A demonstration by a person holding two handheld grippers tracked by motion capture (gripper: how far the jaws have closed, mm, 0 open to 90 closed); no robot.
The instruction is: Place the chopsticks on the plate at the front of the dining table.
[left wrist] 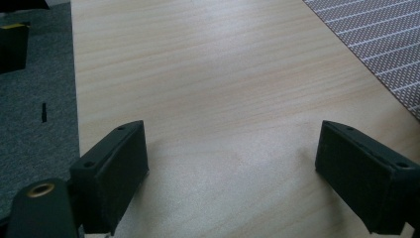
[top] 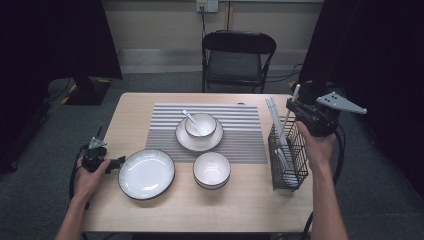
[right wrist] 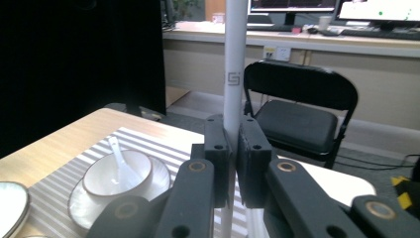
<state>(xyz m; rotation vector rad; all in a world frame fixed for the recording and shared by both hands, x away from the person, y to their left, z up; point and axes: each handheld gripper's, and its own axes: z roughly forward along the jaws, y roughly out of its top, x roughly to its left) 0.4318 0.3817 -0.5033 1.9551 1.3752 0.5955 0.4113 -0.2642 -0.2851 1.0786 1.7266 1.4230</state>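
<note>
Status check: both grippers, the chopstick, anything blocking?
Right gripper shut on white chopstick, above wire rack. Left gripper open over bare table. Nothing in the way.

Tabletop (top: 235,210): pale wood, smooth matt grain. Mat (top: 240,127): woven striped cloth, coarse weave. Plate (top: 146,174) and bowl (top: 212,170): glossy white ceramic, dark rims. Rack (top: 287,157): black metal wire. Chopstick (right wrist: 235,64): smooth white plastic, matt. Right hand-held gripper (right wrist: 233,144) pads: matt black plastic. Chair (top: 238,57): black padded seat.

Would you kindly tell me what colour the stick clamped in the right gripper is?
The slim upright stick is white, with a small grey mark; the right gripper view shows it best.
</note>
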